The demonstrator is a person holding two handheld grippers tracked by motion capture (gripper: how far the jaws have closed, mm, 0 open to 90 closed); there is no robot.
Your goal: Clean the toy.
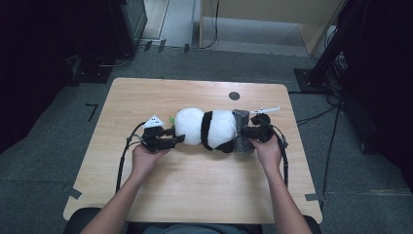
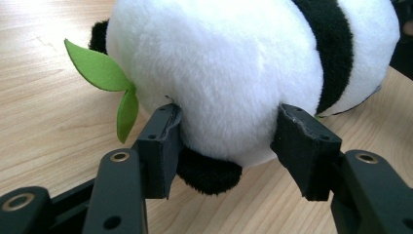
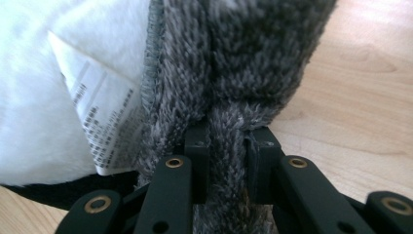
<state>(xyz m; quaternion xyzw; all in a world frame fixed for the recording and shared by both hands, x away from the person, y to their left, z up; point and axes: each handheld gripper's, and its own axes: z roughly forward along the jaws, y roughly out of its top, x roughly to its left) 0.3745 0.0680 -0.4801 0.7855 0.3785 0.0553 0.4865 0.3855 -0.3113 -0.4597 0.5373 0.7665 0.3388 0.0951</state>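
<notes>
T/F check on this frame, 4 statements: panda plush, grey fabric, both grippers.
1. The left gripper has its jaws set around the white end of the panda plush. True.
2. The right gripper is open and clear of the grey fuzzy fabric. False: it is shut on a fold of that fabric.
3. The plush hangs in the air above the table. False: it lies on the table.
4. A green leaf sticks out of the plush. True.

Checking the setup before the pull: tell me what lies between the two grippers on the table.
In the high view, the plush panda and a grey fuzzy cloth span it. The left gripper straddles the panda's white end; the right gripper pinches the cloth.
</notes>
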